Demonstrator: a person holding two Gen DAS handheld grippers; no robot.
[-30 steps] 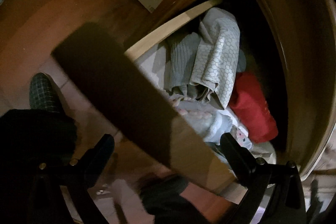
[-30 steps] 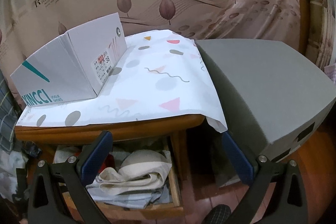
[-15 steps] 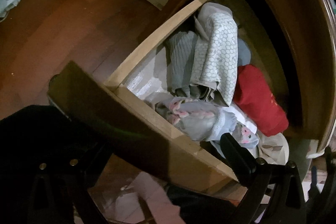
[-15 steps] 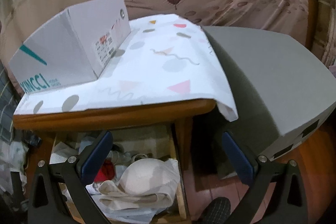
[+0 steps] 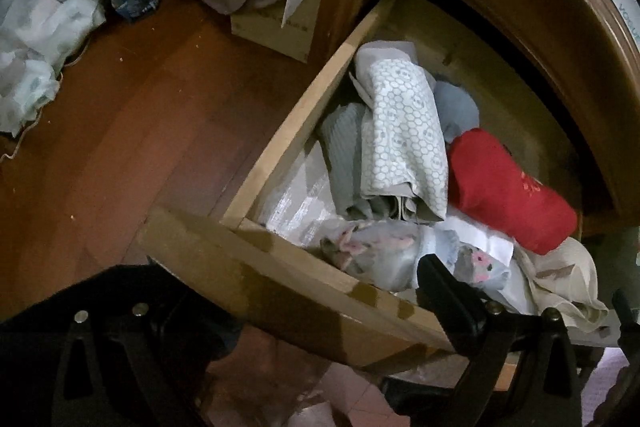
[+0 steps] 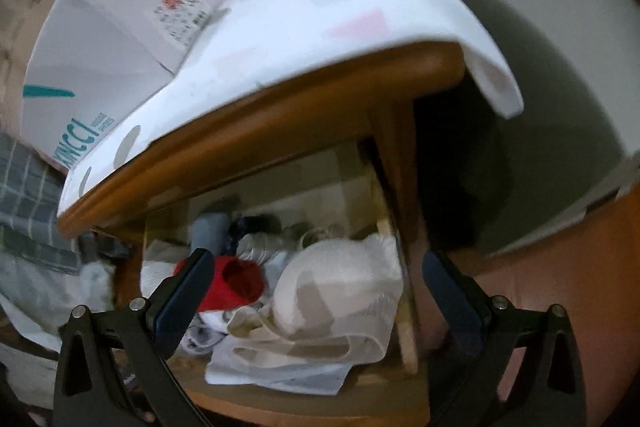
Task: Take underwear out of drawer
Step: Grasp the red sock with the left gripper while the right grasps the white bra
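The wooden drawer [image 5: 288, 143] stands pulled out of the nightstand and is full of folded underwear. In the left wrist view I see a white hexagon-print piece [image 5: 404, 147], a red piece [image 5: 508, 195] and a floral bundle [image 5: 380, 255]. My left gripper [image 5: 288, 311] is open, straddling the drawer's front panel [image 5: 280, 279]. In the right wrist view the drawer's right side rail [image 6: 406, 323] holds a cream bra [image 6: 332, 291] and the red piece [image 6: 236, 283]. My right gripper [image 6: 316, 291] is open above the cream bra, touching nothing.
A shoe box [image 6: 120, 39] sits on the patterned cloth [image 6: 320, 7] over the nightstand top. A grey box [image 6: 540, 67] stands right of the nightstand. Bedding [image 5: 48, 27] and a cardboard box [image 5: 276, 27] lie on the wood floor [image 5: 120, 147].
The drawer has slid further out, exposing more clothes. My right gripper has dropped lower and closer to the drawer, its view blurred by motion.
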